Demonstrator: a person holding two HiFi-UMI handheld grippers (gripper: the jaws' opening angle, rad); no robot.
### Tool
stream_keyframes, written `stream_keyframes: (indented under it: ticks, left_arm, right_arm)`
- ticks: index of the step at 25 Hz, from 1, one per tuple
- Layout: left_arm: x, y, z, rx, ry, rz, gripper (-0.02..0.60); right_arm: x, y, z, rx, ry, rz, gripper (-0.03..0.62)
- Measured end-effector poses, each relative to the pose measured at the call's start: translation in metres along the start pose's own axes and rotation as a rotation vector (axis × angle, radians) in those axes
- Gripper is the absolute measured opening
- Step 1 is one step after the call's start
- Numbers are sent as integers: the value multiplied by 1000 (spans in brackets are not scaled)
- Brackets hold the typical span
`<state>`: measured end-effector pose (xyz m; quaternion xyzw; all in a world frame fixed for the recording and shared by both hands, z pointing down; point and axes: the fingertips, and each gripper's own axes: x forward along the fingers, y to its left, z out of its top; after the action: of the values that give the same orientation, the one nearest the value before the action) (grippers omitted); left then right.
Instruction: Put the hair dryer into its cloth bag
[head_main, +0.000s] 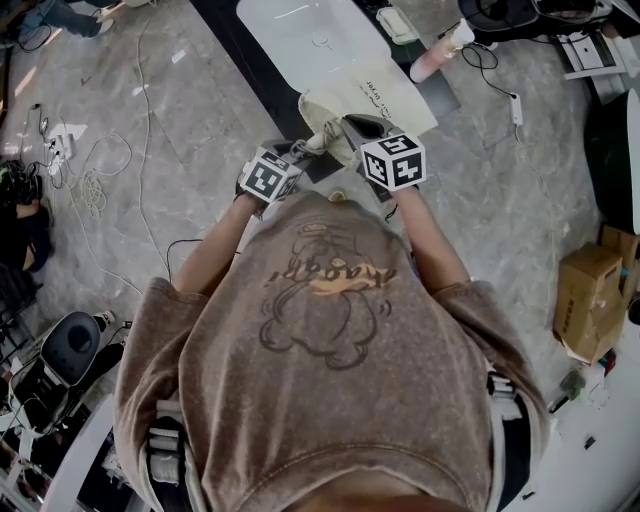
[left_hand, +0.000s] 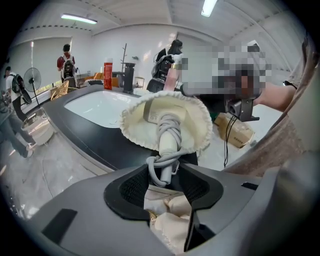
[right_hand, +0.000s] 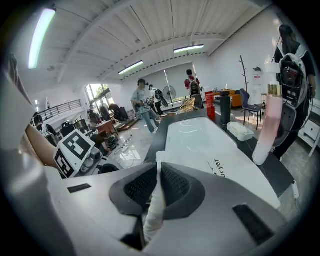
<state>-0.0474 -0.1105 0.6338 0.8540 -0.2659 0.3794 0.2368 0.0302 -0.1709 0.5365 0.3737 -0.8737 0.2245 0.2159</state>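
The cream cloth bag (head_main: 375, 100) lies on the dark counter (head_main: 235, 40) next to the sink. In the left gripper view its ruffled mouth (left_hand: 200, 122) gapes toward me. The hair dryer's grey handle (left_hand: 167, 132), its cord wound round it, sticks out of that mouth. My left gripper (left_hand: 164, 177) is shut on the end of the handle; it sits at the bag's near end (head_main: 305, 148). My right gripper (right_hand: 157, 185) is shut on a fold of the bag's edge (right_hand: 154, 212), just right of the left one (head_main: 352, 130). The dryer's body is hidden inside the bag.
A white sink basin (head_main: 300, 40) lies beyond the bag, with a pink bottle (head_main: 440, 55) at the counter's right. A cardboard box (head_main: 590, 300) and loose cables (head_main: 90, 180) are on the floor. People stand in the background.
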Motion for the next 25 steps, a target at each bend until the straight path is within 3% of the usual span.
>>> stream_keyframes:
  ticks: [17, 25]
  left_arm:
    - [-15, -14, 20, -1, -106, 10, 186]
    - [-2, -2, 50, 3, -134, -2, 183]
  right_arm:
    - [-10, 12, -2, -12, -11, 2, 23]
    - [3, 8, 6, -10, -1, 11, 23]
